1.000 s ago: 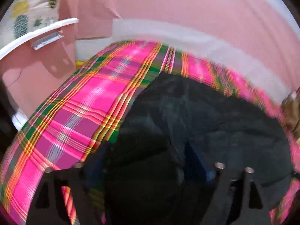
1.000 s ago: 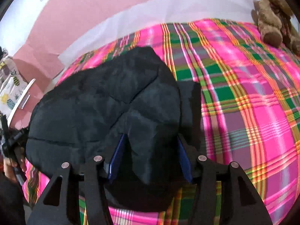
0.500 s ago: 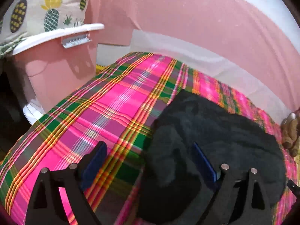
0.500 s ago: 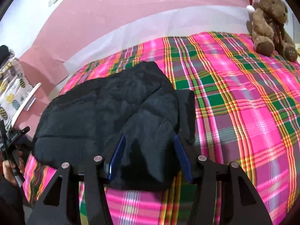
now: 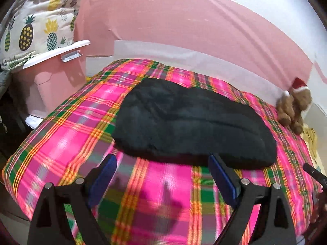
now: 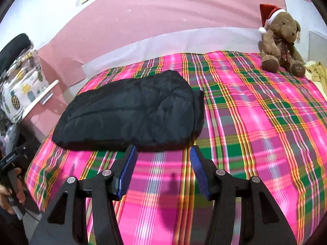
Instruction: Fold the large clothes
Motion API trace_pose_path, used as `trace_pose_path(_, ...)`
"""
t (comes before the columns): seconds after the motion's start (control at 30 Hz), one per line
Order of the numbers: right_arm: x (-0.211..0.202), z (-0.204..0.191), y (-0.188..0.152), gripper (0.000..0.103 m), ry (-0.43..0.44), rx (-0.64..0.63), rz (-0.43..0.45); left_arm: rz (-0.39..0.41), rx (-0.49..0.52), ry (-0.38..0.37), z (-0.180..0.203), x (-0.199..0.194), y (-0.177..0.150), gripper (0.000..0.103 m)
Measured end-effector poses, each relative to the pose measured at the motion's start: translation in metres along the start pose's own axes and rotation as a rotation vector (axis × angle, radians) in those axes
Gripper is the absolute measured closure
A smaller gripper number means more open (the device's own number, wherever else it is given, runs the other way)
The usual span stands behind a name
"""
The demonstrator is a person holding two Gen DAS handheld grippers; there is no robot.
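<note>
A black quilted garment [image 5: 190, 124] [image 6: 130, 112] lies folded into a compact rectangle on the pink plaid bedspread [image 5: 71, 138] [image 6: 255, 122]. My left gripper [image 5: 162, 162] hovers open over bare bedspread, just short of the garment's near edge, with nothing between its blue pads. My right gripper [image 6: 163, 153] is open too, its tips just off the garment's near edge and holding nothing. The hand carrying the left gripper [image 6: 12, 175] shows at the left edge of the right wrist view.
A brown teddy bear [image 6: 280, 38] [image 5: 294, 108] in a red hat sits at the bed's far right corner. A pink wall [image 5: 184, 26] runs behind the bed. A pineapple-print cloth [image 5: 34, 24] rests on a pink cabinet [image 5: 53, 83] at the left.
Both grippers have pulled back and up from the garment, which now lies clear ahead of their tips. The garment stays folded in place.
</note>
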State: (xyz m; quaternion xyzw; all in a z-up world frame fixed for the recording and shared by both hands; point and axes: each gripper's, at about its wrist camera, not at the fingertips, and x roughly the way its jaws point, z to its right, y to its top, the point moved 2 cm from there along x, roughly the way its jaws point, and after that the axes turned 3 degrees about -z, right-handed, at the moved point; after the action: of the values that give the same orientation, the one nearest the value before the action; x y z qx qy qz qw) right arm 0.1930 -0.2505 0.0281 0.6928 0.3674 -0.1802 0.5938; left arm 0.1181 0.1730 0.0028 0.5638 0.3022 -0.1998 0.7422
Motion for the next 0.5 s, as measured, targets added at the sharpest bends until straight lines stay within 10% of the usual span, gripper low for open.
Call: trace_pose_path(0.5,-0.043,-0.044,-0.054,0.042,-0.029,-0.114,0.007,-0.060,0.051,-0.065,0.054,-0.051,-0.067,0.011)
